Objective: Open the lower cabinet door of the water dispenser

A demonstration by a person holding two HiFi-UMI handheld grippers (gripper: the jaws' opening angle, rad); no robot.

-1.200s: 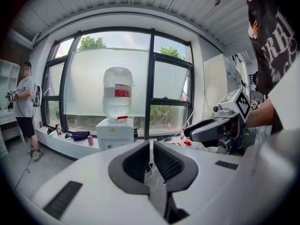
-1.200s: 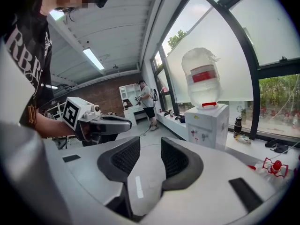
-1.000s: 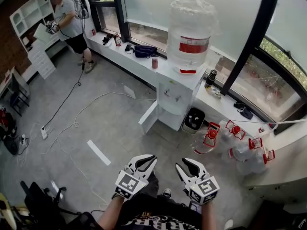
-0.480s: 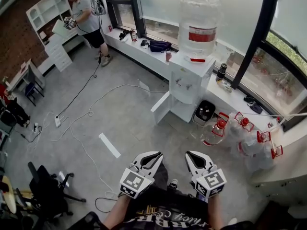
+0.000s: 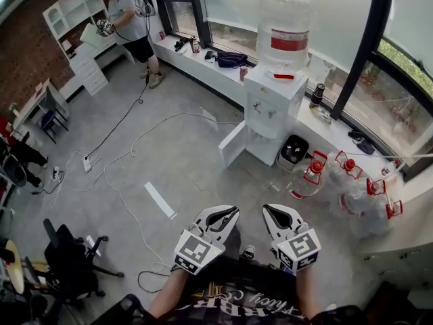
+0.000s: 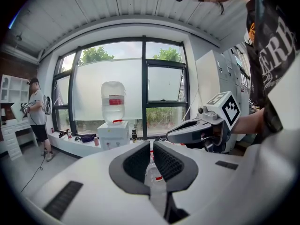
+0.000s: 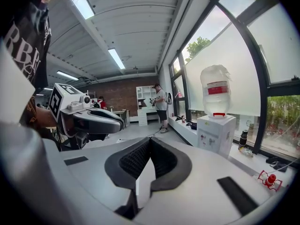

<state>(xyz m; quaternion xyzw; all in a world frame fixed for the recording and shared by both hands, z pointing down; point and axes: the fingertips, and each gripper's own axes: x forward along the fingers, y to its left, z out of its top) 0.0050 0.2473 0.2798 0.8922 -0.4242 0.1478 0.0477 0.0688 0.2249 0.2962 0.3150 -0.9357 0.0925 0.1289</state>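
Note:
The white water dispenser stands against the window ledge with a large bottle on top. Its lower cabinet door hangs swung out to the left. The dispenser also shows far off in both gripper views. Both grippers are held low near my body, well short of the dispenser. My left gripper is shut with nothing in it. My right gripper has just been closing and is now shut, empty, its tips touching.
Several red-capped water bottles lie right of the dispenser, next to a black bin. Cables and a white tape strip cross the floor. A person stands at the far shelves. An office chair is at the lower left.
The right gripper's jaws have gone from open to shut. The dispenser now looks smaller and farther off in the head view. The cabinet door hangs open in all three frames.

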